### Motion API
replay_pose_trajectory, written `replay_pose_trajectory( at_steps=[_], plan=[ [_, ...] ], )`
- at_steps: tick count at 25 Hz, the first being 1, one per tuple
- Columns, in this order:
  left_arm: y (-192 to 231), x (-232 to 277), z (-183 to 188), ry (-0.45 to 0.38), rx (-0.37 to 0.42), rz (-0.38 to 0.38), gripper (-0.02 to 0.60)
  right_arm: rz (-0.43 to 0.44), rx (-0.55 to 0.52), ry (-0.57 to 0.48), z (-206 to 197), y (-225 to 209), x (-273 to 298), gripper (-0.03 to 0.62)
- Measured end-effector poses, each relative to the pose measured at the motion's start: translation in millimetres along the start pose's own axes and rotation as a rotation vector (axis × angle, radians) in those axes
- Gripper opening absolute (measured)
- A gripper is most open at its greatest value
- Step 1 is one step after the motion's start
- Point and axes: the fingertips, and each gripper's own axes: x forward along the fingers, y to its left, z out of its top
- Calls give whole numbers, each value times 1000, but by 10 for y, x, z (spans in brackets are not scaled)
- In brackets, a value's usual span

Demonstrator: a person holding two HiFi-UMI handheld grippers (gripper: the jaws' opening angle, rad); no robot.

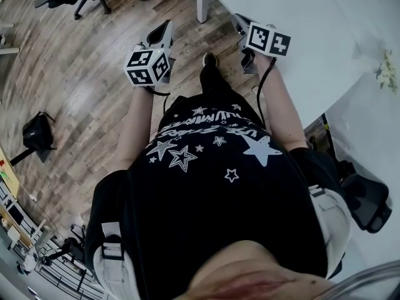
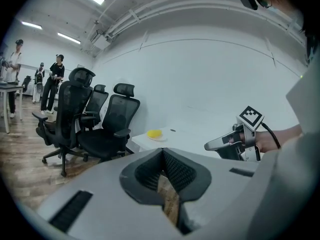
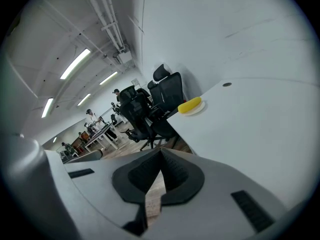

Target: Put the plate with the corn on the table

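Wood floor (image 1: 81, 74) lay under both tongs. The left gripper (image 2: 163, 156) and right gripper (image 3: 161, 156) were pressed shut and empty beside the white table (image 1: 312, 36). Ahead of them, at its far corner, the plate (image 3: 194, 111) with the corn (image 3: 190, 104) already rested, so the task seemed done. Office chairs (image 2: 107, 126) stood beyond.
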Motion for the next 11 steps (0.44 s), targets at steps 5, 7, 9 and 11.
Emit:
replay_pose_trajectory(
  at_steps=[5,7,9,11],
  plan=[
    [-110,-323,-86,-8,-6,3,5,11,-17,-8,-201,199,-211,6],
    [-172,-425,-122,-13,-3,3,5,16,-21,-16,-267,245,-297,6],
    [-233,-519,-148,-19,5,4,5,21,-22,-20,-335,289,-374,6],
    [-289,-609,-168,-24,14,4,5,25,-23,-22,-403,334,-443,6]
  ],
)
